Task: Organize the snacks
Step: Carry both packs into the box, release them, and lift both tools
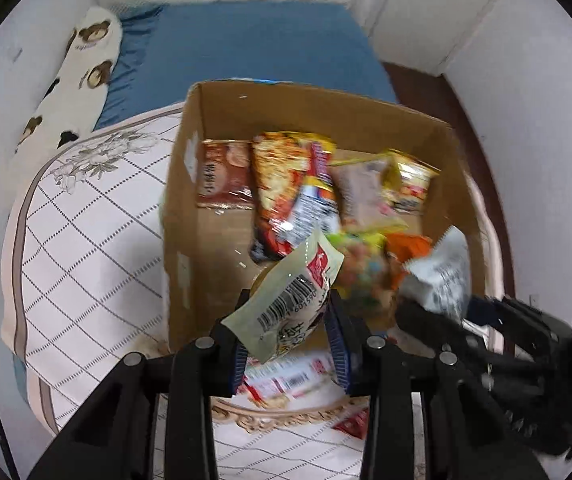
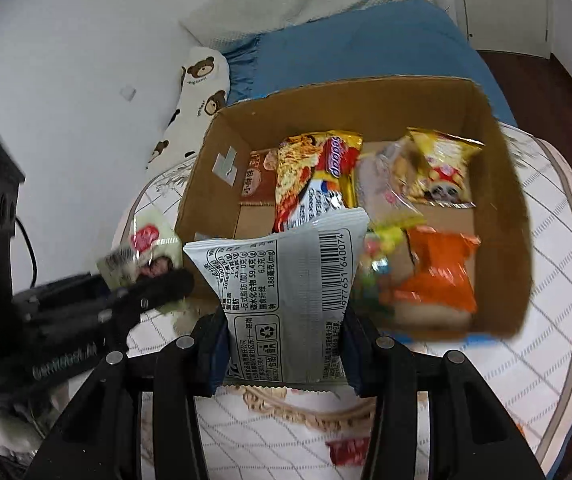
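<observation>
A: Container first?

B: One open cardboard box (image 2: 502, 216), centre of both views, sitting on a quilted bed cover (image 1: 85, 264). No lid flaps across the top, inside fully visible.

A: What's in it?

B: Along the far wall, left to right in the right wrist view: a brown snack pack (image 2: 257, 184) standing against the left corner, a big red-and-yellow noodle bag (image 2: 310, 172) leaning over it, a pale clear-wrapped pack (image 2: 382, 188), then a yellow snack bag (image 2: 442, 168) at upper right. Nearer side: an orange packet (image 2: 438, 272) lower right, with a multicoloured candy bag (image 2: 378, 264) just left of it, blurred. Bare cardboard floor shows at lower left of the box.

A: Left gripper?

B: Left gripper (image 1: 290, 332), bottom centre of its own view, jaws pinched tight on a pale green pouch (image 1: 286, 300) with a barcode and a red label. Pouch tilts up toward the right, over the near edge of the box.

A: Right one?

B: Right gripper (image 2: 286, 344), bottom centre of its view, jaws closed on a silver-grey packet (image 2: 286, 288), barcode and nutrition print facing the camera. It's held upright in front of the box's near wall, hiding part of it.

A: Anything outside the box?

B: More wrapped snacks (image 1: 281, 380) on the bed under the left gripper, red-and-white, blurred. A small red packet (image 1: 354, 426) lower right of them. Bear-print pillow (image 1: 81, 68) upper left, blue sheet (image 1: 253, 48) behind the box.
</observation>
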